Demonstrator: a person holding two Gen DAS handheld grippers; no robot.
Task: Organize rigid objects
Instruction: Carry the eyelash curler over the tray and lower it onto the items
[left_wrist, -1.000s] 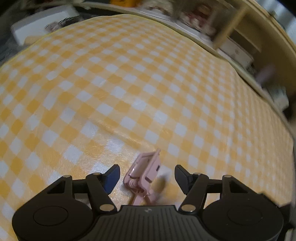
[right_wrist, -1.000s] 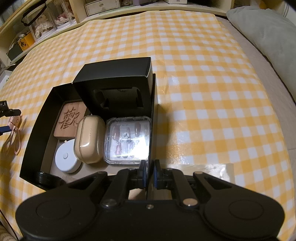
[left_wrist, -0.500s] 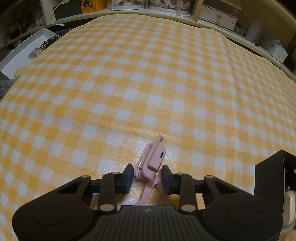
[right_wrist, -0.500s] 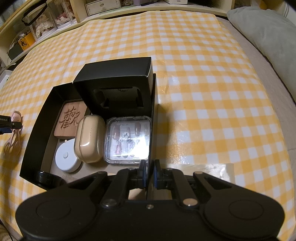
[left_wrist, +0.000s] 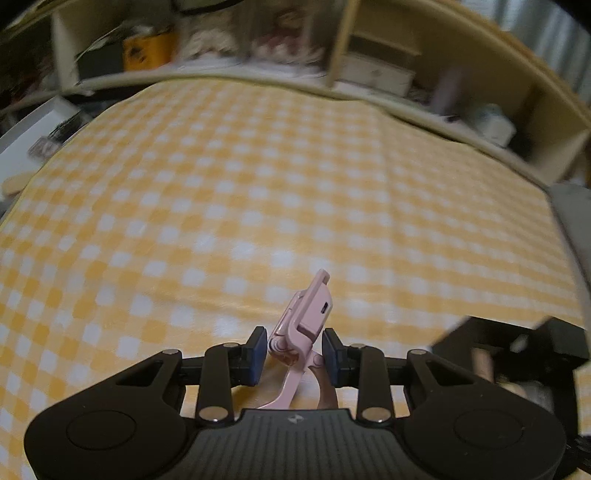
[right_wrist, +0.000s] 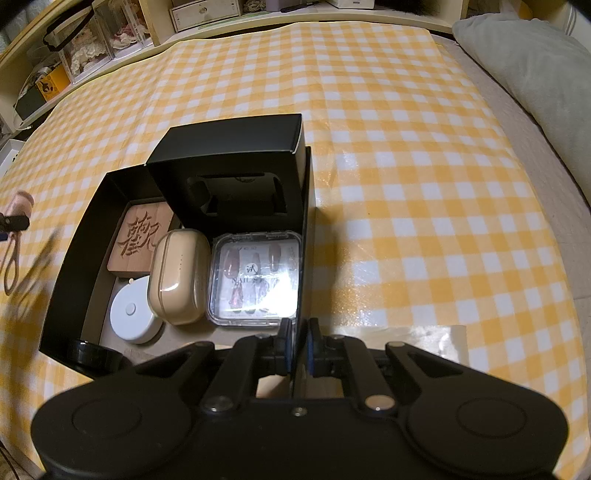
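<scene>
Yellow-and-white checked cloth (right_wrist: 424, 166) covers the tabletop, with cluttered shelves (left_wrist: 369, 70) along its far edge. Near the middle stands an open black box (right_wrist: 77, 258) holding a carved wooden block (right_wrist: 138, 236), a beige case (right_wrist: 179, 275), a white round case (right_wrist: 131, 312) and a clear nail box (right_wrist: 255, 277); the right gripper (right_wrist: 297, 345) has its jaws closed tight on the box's right wall. At the left of the box, the left gripper (left_wrist: 293, 354) has its jaws partly closed on a pink clip-like device (left_wrist: 306, 314), lifted above the cloth.
</scene>
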